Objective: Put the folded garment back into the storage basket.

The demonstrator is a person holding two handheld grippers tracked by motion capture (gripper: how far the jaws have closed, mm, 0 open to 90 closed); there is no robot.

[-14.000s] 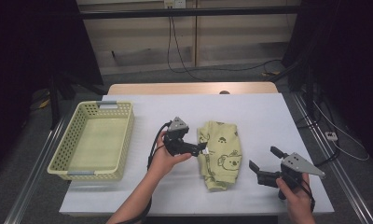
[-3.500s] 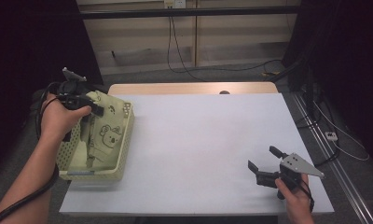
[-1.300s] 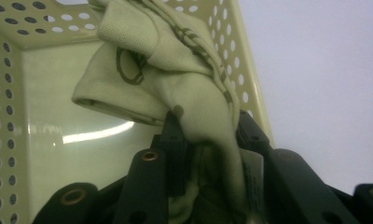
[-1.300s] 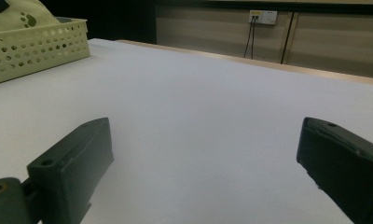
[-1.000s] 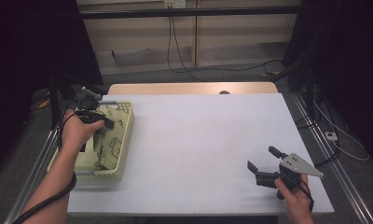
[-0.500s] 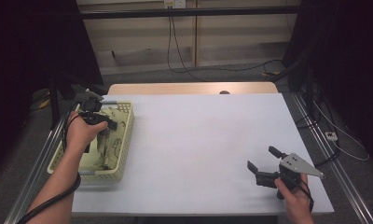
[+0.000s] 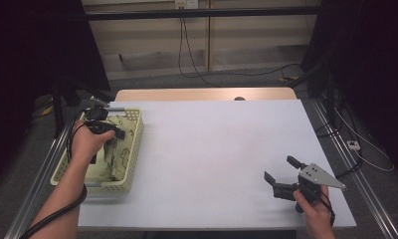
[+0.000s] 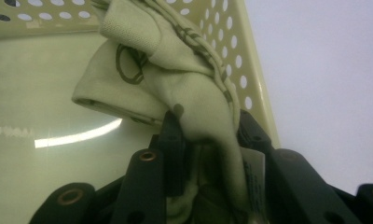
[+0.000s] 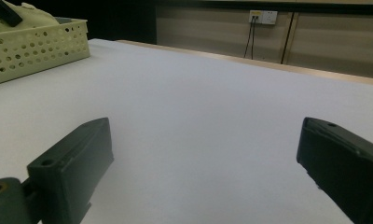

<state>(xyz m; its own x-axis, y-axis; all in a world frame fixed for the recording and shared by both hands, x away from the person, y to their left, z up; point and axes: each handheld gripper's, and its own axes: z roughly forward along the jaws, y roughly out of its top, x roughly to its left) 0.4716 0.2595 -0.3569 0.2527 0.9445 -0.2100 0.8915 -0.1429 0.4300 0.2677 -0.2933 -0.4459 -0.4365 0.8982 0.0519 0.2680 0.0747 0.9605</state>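
Pale green garment [image 8: 184, 88] bunched in yellow perforated basket [image 7: 132, 149], long axis along basket's length. Left gripper [image 8: 205, 135] jaws clamped on cloth; right gripper [image 7: 281, 175] jaws wide, empty, above tabletop [image 7: 217, 144].

We see even light on the table [image 7: 227, 144], dark surroundings, a glare streak on the basket [image 8: 44, 107] floor left of blurred near fingers [image 8: 173, 140].

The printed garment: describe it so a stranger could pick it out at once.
Start at the white table and go to its left edge, where a pale yellow perforated basket sits. Inside it, bunched between the jaws of the left gripper, is the garment: soft pale green cloth with dark printed rings and a striped edge. It is the one soft, crumpled thing there, unlike the rigid basket.
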